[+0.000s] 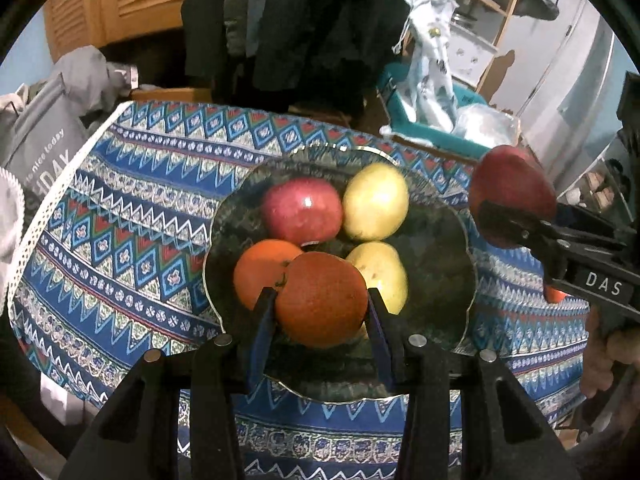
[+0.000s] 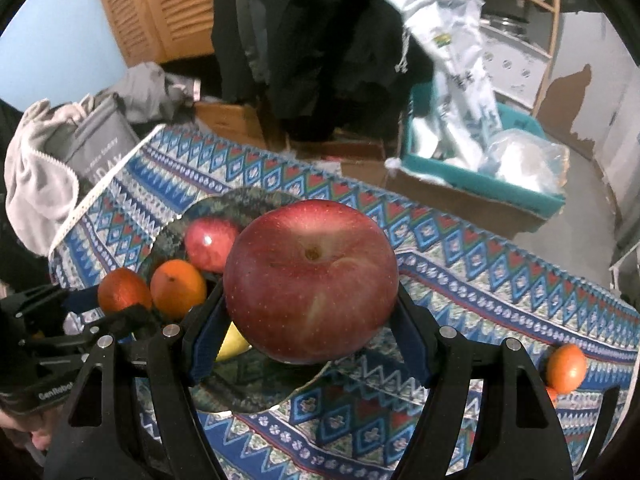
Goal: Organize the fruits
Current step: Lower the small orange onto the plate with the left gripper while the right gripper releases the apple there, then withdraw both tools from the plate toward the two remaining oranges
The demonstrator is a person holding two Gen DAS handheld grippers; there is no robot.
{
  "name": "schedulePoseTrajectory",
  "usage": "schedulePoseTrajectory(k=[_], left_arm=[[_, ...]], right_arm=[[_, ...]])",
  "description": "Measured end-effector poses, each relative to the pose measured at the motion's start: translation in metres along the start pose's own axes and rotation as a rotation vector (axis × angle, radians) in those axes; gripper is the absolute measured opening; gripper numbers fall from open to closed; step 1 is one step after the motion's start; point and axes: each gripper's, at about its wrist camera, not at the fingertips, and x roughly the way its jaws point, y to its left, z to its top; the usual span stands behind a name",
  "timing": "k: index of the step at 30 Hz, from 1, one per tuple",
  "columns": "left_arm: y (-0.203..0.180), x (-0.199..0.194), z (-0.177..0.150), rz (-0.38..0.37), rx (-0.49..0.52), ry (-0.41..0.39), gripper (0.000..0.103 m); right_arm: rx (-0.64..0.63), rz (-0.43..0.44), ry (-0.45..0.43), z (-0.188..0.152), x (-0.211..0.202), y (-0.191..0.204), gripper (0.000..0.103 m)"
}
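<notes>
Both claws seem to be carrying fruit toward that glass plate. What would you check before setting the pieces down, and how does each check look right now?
1. Left gripper has the orange firmly between its fingers: ok.
2. Right gripper has the big red apple held on both sides: ok.
3. Orange is above the glass plate: ok.
4. Free room on the plate: ok; its right part is bare, while a red apple, two yellow fruits and another orange fill the rest.
5. The two grippers are clear of each other: ok, but close.
6. Height of the held fruit above the plate: cannot tell.
7. All fruit gathered: not ok; a small orange fruit lies on the tablecloth.
</notes>
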Motion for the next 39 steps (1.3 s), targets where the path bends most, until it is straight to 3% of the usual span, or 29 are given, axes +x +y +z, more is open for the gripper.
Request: schedulePoseTrajectory(k=[19, 26, 32, 39], left_arm=[[0.004, 0.034, -0.011, 0.024, -0.012, 0.106, 0.045], [0.003, 0.03, -0.01, 0.031, -0.007, 0.086, 0.06], [0.0, 0.027, -0.009, 0.03, 0.001, 0.083, 0.06], [-0.013, 0.007, -0.002, 0.021, 0.032, 0.022, 0.06]], right_arm=[[-0.052, 0.002, 0.141, -0.016, 0.052, 0.009, 0.075], [-0.066, -0.008, 0.169, -0.02, 0.059, 0.011, 0.077], [-0.057, 0.007, 0.072, -0.007, 0.035, 0.011, 0.077], [-0.012, 0.001, -0.003, 0.007, 0.005, 0.002, 0.078]])
